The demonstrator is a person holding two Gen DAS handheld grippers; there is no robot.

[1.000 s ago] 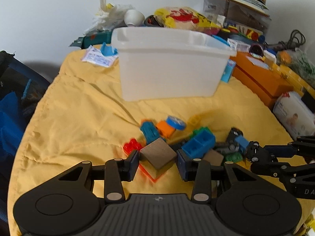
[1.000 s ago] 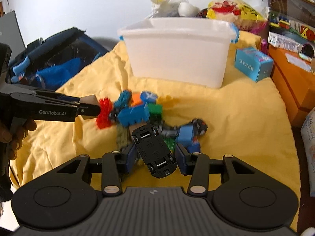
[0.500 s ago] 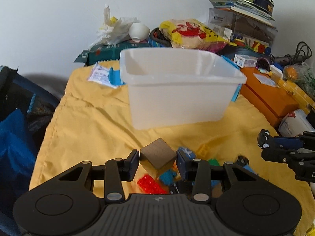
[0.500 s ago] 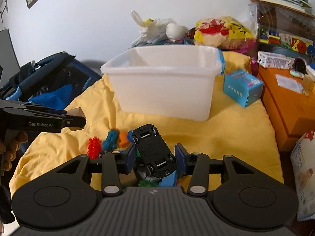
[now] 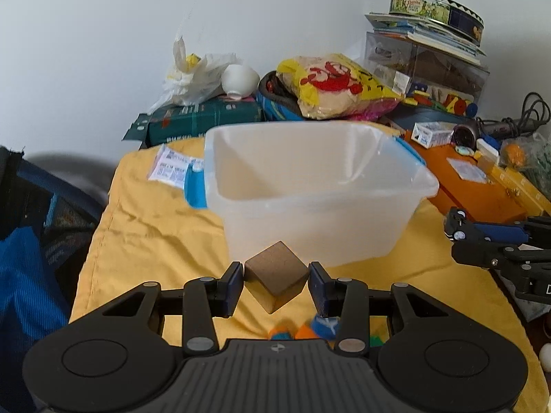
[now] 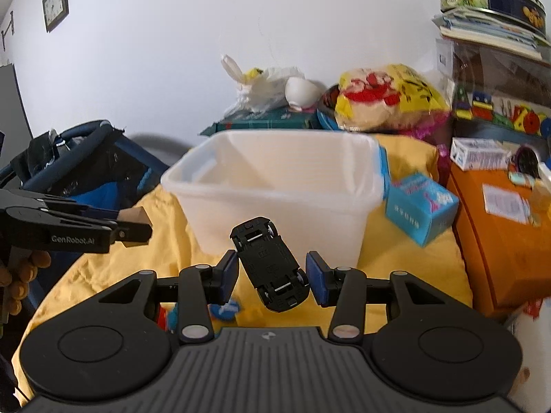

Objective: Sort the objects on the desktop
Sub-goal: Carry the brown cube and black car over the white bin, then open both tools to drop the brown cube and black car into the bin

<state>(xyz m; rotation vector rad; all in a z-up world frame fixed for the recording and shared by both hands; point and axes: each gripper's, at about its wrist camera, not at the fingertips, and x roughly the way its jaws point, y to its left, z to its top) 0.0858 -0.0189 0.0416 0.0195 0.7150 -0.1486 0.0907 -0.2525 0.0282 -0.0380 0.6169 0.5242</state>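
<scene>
We hold two toys in the air in front of the white plastic bin [image 5: 320,206], which stands open on the yellow cloth [image 5: 144,227] covering the worktop. Our left claw [image 5: 275,284] pinches a brown wooden cube [image 5: 275,275] between its blue pads, one corner of the cube pointing down, just short of the bin's near wall. Our right claw [image 6: 272,273] pinches a black toy car [image 6: 270,263], turned belly-up so that its chassis and wheels face the camera, its nose aimed at the bin's near wall; seen from the left wrist, that claw reaches in at the bin's right side [image 5: 461,232]. From the right wrist the left claw shows to the left of the bin [image 6: 137,223], the cube's brown corner sticking out between its tips, with a hand [image 6: 20,275] on the handle. A few loose toy pieces [image 5: 303,330], orange and blue, lie on the cloth on the near side of the bin, half hidden under the left claw's body. A small blue carton [image 6: 420,206] rests on the cloth just right of the bin, and an orange box [image 6: 502,241] lies beyond that. Behind the bin sit a yellow printed bag [image 5: 341,86], a white plastic bag [image 5: 193,79] and a dark green box [image 5: 203,118]
</scene>
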